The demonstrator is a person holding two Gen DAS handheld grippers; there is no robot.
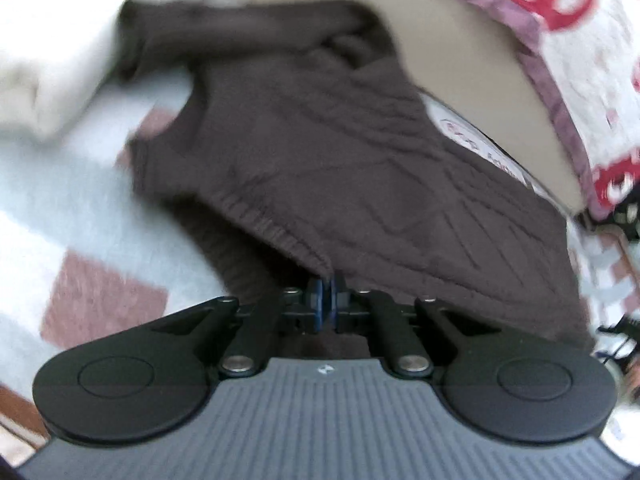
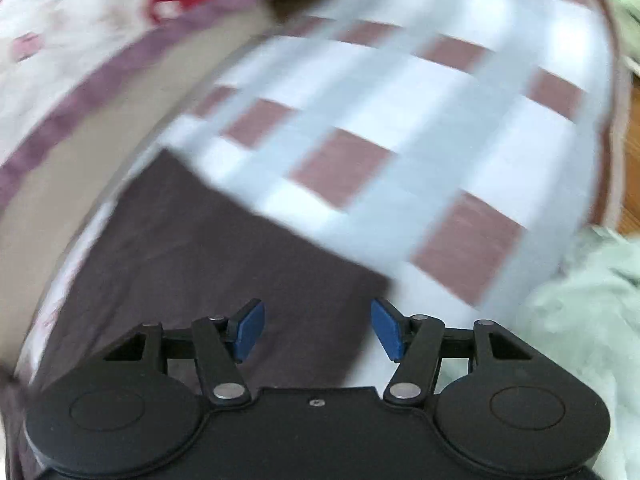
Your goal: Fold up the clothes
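Observation:
A dark brown cable-knit sweater (image 1: 328, 160) lies spread on a checked cloth (image 1: 60, 208) in the left wrist view. My left gripper (image 1: 326, 284) is shut on the sweater's ribbed hem at its near corner. In the right wrist view a flat part of the brown sweater (image 2: 208, 248) lies under and ahead of my right gripper (image 2: 318, 328), which is open and empty just above it. The sweater's far edge meets the checked cloth (image 2: 400, 120). Both views are blurred by motion.
A cream garment (image 1: 48, 60) lies at the far left. A white fabric with red prints and a purple border (image 1: 568, 40) runs along the right; it also shows in the right wrist view (image 2: 80, 40). A pale green fluffy garment (image 2: 588, 300) lies at the right.

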